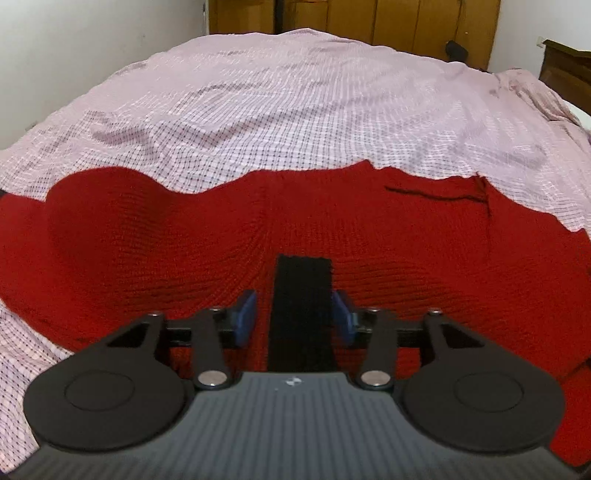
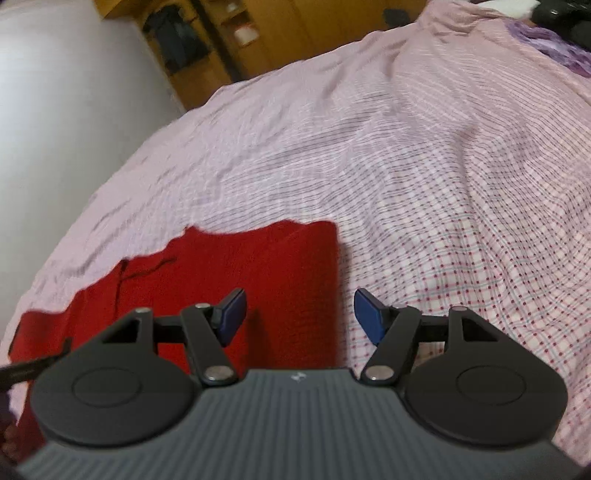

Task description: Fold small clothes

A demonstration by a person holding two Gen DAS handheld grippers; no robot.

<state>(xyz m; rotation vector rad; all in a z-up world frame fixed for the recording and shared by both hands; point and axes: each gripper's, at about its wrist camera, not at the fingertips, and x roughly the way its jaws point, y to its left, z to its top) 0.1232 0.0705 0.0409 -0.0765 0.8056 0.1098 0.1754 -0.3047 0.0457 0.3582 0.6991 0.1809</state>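
Note:
A red knitted garment (image 1: 184, 236) lies spread on the pink checked bed sheet (image 1: 280, 110). A black strip (image 1: 302, 310) runs down its middle, between my left gripper's blue pads. My left gripper (image 1: 297, 317) is open and hovers low over the garment, the strip between its fingers without being clamped. In the right wrist view the garment's right part (image 2: 258, 280) lies folded, with a straight right edge. My right gripper (image 2: 299, 317) is open and empty above that edge, its left pad (image 2: 232, 314) over red cloth and its right pad (image 2: 369, 317) over the sheet (image 2: 406, 166).
Wooden wardrobe doors (image 1: 369, 18) stand beyond the bed's far edge. A white wall (image 2: 55, 110) is to the left. Purple and dark items (image 2: 554, 44) lie at the bed's far right corner.

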